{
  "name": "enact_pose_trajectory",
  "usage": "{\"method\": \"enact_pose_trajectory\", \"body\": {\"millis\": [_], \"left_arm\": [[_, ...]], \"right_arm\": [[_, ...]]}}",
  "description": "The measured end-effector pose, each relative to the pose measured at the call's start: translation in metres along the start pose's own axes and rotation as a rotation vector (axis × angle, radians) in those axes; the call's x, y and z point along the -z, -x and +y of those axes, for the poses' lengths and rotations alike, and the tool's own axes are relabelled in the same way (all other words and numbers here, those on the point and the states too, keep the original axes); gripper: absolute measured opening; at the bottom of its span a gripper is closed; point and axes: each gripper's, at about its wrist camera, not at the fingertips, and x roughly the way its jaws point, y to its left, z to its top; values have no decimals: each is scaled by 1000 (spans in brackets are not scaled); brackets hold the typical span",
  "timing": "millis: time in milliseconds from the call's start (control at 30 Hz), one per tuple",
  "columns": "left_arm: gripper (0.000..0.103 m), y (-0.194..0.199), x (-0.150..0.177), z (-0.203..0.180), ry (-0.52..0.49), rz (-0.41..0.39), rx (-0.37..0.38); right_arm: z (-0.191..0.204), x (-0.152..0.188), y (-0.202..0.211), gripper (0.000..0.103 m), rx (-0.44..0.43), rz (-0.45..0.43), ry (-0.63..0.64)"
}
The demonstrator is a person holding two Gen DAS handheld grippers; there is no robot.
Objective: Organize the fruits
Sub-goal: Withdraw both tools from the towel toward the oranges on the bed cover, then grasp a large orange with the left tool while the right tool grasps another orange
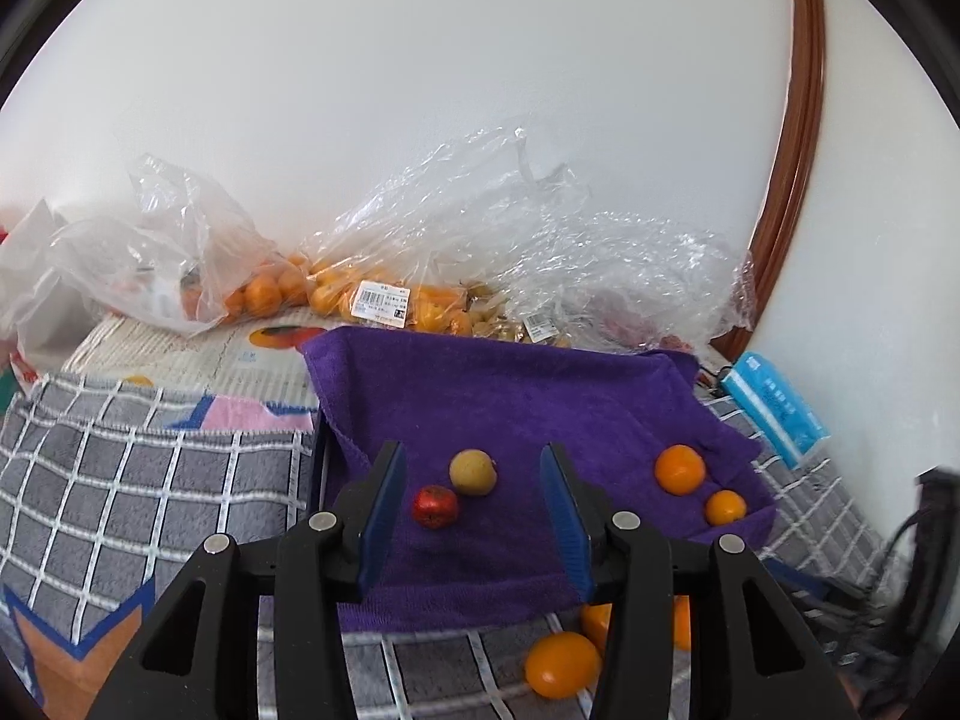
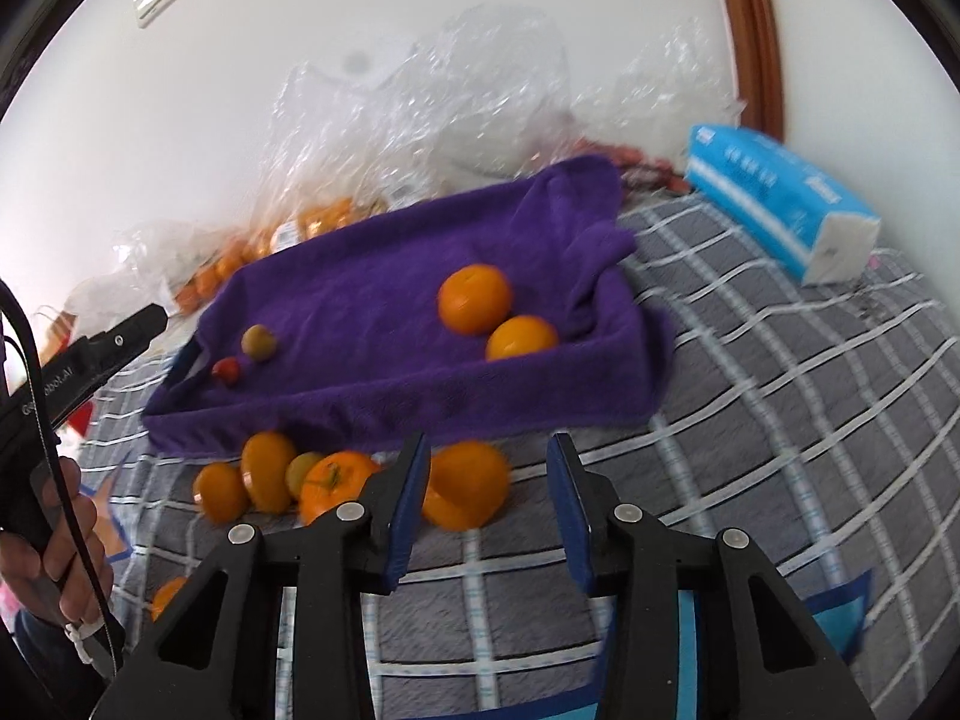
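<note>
A tray draped in a purple towel [image 1: 510, 396] lies on a checked blanket. On the towel sit a red fruit [image 1: 435, 506], a yellow-green fruit [image 1: 473, 471] and two oranges [image 1: 679, 468] [image 1: 725, 507]. My left gripper [image 1: 471, 449] hovers open over the towel's near left part, with nothing between its fingers. In the right wrist view several loose oranges [image 2: 336, 483] and one greenish fruit [image 2: 303, 471] lie on the blanket in front of the towel [image 2: 372, 324]. My right gripper [image 2: 489, 439] is open and empty just above and right of that pile, its left finger beside an orange [image 2: 468, 483].
Clear plastic bags of oranges [image 1: 270, 294] are heaped against the white wall behind the tray. A blue tissue pack [image 2: 780, 204] lies at the right. A person's hand [image 2: 54, 534] grips the left tool's handle at the left edge. The grey checked blanket [image 2: 780, 408] stretches to the right.
</note>
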Motion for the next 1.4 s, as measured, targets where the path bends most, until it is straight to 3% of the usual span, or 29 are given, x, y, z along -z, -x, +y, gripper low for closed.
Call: {"method": "enact_pose_trajectory", "body": {"millis": [233,467,567,700,1033,1233,1400], "left_arm": [[45,32,11,4,4,13,7],[45,42,40,0,-30,98,0],[45,47,52,-2,-28,119,19],[45,53,63,-5,-32,151,36],[47,46,92,-32,-95,271,158],[47,25,106,-39,-79,345,153],[40,25,105,-40,-79,322,132]], "right_arm": [[10,3,-15,35,23,49,29],[-4,11,12,36,22,20,14],[-3,18,13,36,2,65,38],[4,25,3,36,54,100,73],[-2,32,31,35,110,-24,74],[-8,31,31,35,97,-16,52],[-4,32,27,35,104,-1,68]]}}
